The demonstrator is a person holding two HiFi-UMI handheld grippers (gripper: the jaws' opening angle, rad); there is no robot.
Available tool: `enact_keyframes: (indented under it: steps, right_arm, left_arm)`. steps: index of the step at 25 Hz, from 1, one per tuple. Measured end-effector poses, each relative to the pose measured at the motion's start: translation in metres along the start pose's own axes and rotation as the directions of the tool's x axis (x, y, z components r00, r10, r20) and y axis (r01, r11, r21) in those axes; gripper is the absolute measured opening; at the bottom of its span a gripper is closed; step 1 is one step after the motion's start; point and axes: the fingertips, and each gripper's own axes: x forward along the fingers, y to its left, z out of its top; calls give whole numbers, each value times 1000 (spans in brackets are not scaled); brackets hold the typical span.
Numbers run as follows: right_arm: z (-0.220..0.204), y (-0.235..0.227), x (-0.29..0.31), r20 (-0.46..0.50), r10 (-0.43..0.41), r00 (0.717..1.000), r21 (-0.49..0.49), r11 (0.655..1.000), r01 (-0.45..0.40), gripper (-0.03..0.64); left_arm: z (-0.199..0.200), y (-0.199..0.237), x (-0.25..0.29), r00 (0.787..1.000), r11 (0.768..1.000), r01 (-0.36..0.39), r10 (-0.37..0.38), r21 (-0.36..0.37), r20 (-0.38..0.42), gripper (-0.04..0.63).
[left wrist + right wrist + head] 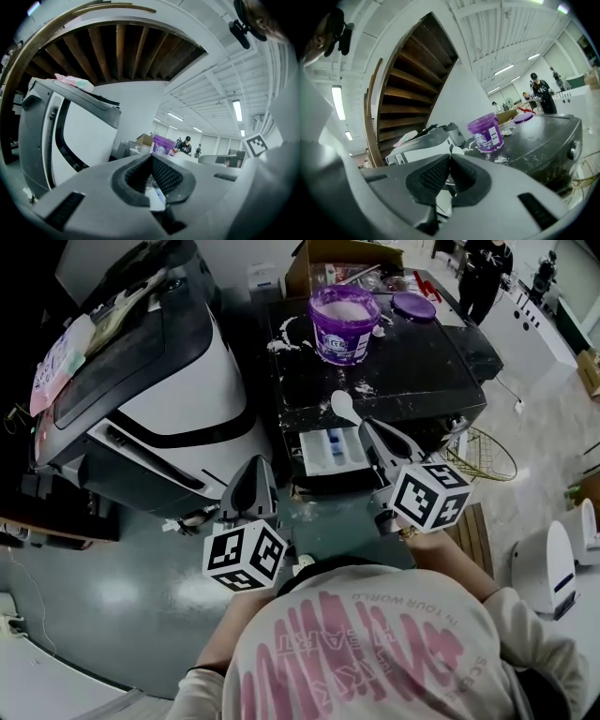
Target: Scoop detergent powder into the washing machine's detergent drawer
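Observation:
A purple tub (343, 322) of white detergent powder stands open on the black washing machine's top (422, 362); its lid (413, 306) lies beside it. Below the machine's front edge the detergent drawer (309, 451) is pulled out, with blue compartments. My right gripper (367, 427) hangs over the drawer, shut on the handle of a white spoon (345, 406) whose bowl points toward the tub. The right gripper view shows the tub (486, 132) ahead on the powder-strewn top. My left gripper (252, 465) is shut and holds nothing, left of the drawer; its view shows the tub (162, 144) far off.
A white and grey machine (178, 399) stands to the left of the black one. Spilled powder (281, 341) lies near the tub. A cardboard box (328, 259) is behind, a wire basket (483, 451) at the right, and a person (483, 273) stands far back.

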Motion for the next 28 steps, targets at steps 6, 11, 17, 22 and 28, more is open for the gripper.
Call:
enact_keyframes:
  steps: [6,11,17,22,28]
  right_arm:
    - [2,-4,1,4,-23,1000,-33,999,23,0]
    - [2,-6,3,1,-29,1000,-26,999,29,0]
    - [-2,-7,7,-15,-33,999,-13,999,33,0]
    - [-3,-6,6,-22,-39,999,-24,999,39,0]
    - [-7,-6,9,-37,-48,998,-40,998,46,0]
  left_arm:
    - [2,-4,6,999,999,33,-33,-3,-15,2]
    - [5,-5,9,999,999,50,-50,-1,-15,2]
    - [7,-4,12,998,998,68,-68,-9,-17,2]
    - [8,-3,12,997,997,76,-76,-15,-17,2]
    - [8,-2,15,996,996,88,-89,-25,-19,2]
